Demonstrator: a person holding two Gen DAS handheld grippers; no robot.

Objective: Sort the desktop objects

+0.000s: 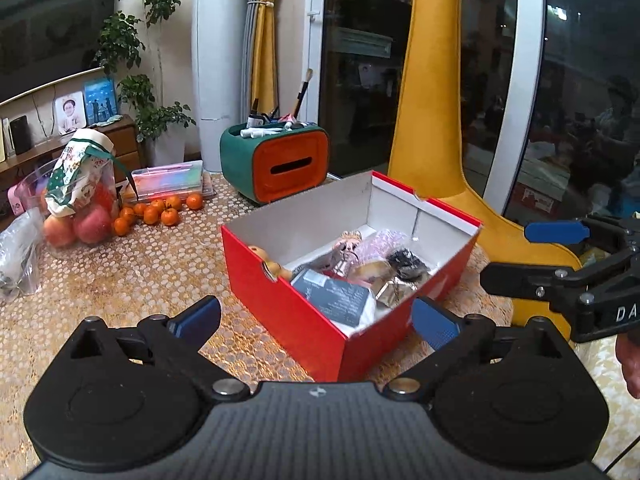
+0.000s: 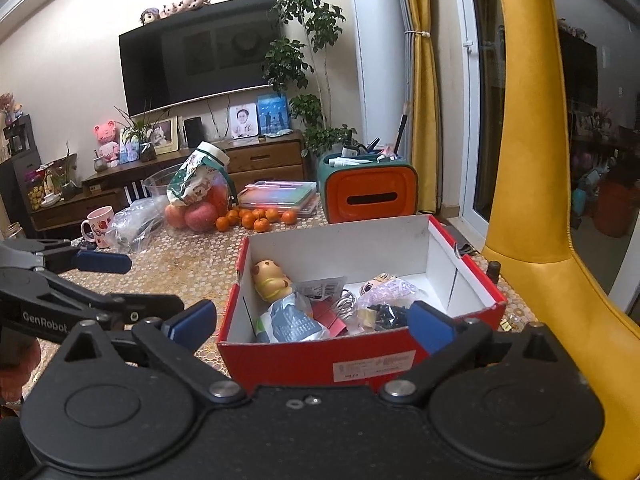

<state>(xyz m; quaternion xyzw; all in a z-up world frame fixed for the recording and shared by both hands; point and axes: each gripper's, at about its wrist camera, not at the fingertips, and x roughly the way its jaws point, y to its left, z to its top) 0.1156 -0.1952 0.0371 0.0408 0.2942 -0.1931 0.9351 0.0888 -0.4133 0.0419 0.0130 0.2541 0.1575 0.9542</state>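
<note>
While both grippers are held above the table (image 1: 132,272), nothing is gripped by either one. The left gripper (image 1: 316,316) is seen with its jaws spread wide, and the near corner of the red box (image 1: 296,320) lies just ahead of it, between the blue pads (image 1: 436,328) but apart from them. The right gripper (image 2: 312,320) is likewise spread wide, with the box's near wall straight in front of its fingertips and untouched. Inside the box, just beyond the right gripper, a yellow toy (image 2: 270,278) is seen to the left, a blue-grey packet (image 2: 292,322) nearest, a metal ring (image 2: 346,300) in the middle and a clear bag (image 2: 384,292) with dark bits to the right. Farther ahead of both grippers, a green and orange organiser (image 2: 368,190) is set behind the box. Ahead and to the left, small oranges (image 2: 256,218) are grouped beside a bag of apples (image 2: 196,204), with a mug (image 2: 98,226) and a flat plastic case (image 2: 280,194) near them. To the right of both grippers a yellow chair (image 2: 528,200) is stood against the table edge.
</note>
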